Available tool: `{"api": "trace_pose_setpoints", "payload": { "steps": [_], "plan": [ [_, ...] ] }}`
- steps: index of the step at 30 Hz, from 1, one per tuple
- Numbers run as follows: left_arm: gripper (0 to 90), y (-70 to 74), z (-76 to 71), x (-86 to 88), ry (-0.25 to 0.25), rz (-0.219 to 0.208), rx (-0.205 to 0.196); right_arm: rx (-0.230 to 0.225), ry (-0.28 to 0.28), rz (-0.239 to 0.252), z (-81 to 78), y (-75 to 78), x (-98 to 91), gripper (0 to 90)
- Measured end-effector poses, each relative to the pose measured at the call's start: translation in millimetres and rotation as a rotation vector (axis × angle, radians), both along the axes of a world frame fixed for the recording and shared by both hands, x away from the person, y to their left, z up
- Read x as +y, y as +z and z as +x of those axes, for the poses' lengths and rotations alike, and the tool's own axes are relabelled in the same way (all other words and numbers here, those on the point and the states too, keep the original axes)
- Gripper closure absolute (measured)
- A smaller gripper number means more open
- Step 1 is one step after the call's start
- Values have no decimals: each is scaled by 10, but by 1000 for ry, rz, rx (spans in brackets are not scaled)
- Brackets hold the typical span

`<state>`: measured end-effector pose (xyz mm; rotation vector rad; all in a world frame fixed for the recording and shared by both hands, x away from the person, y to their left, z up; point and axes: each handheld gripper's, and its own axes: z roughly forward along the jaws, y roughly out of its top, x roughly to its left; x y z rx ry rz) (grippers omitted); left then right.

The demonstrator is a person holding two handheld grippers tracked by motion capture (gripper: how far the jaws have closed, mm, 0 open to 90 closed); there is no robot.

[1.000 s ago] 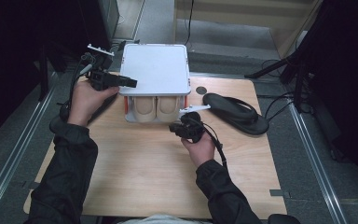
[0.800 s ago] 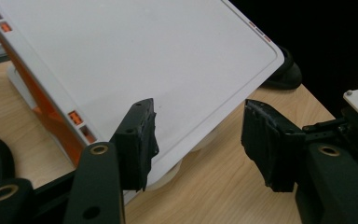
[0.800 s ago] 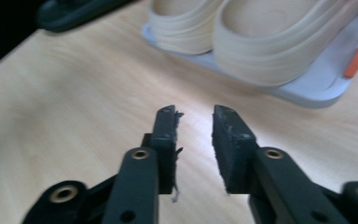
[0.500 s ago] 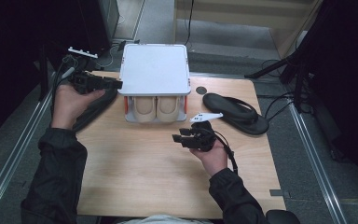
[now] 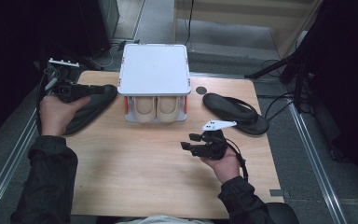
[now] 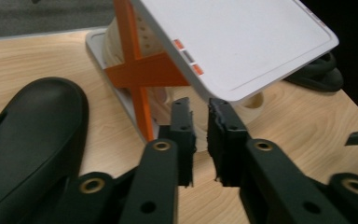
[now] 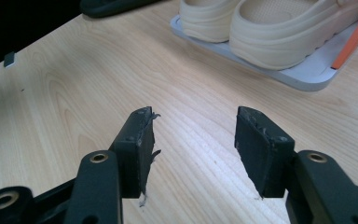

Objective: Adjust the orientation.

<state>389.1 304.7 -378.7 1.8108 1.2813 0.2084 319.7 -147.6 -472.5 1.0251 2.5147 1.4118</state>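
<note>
Both hands moved away from the shoe rack (image 5: 154, 70). The left tool (image 5: 98, 89) has been closing, nearly clenched over the black shoe (image 5: 91, 109) on the tabletop (image 5: 140, 168), grasping nothing. The right tool (image 5: 189, 141) has been opening, released.

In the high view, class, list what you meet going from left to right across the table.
Left tool → black sandal under it → white shoe rack with the beige shoes → right tool → black flip-flop.
</note>
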Motion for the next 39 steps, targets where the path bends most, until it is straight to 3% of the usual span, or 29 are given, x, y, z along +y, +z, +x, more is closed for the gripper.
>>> {"api": "trace_pose_setpoints", "payload": {
  "steps": [2, 5, 8, 13, 22, 29, 34, 39],
  "plan": [
    [879, -58, 6, 40, 19, 1, -23, -9, 1, -4, -13, 6, -6, 475],
    [900, -145, 43, 82, 27, 6, -15, -15, -2, 5, -3, 18, -16, 475],
    [900, -259, 105, 110, 37, 12, 13, -14, -7, 8, 12, 19, -24, 475],
    [900, -450, 233, 122, 59, 58, 35, -16, -28, 0, -13, 22, -86, 479],
    [900, -798, 483, 143, 97, 66, 114, -1, -48, -4, -72, -16, -145, 478],
    [900, -979, 646, 203, 130, 45, 139, 1, -66, -11, -138, -44, -203, 479],
    [900, -1072, 759, 237, 174, 93, 151, 1, -85, -14, -180, -51, -244, 480],
    [900, -1140, 847, 243, 198, 77, 165, 8, -99, -21, -211, -75, -276, 481]
  ]
}}
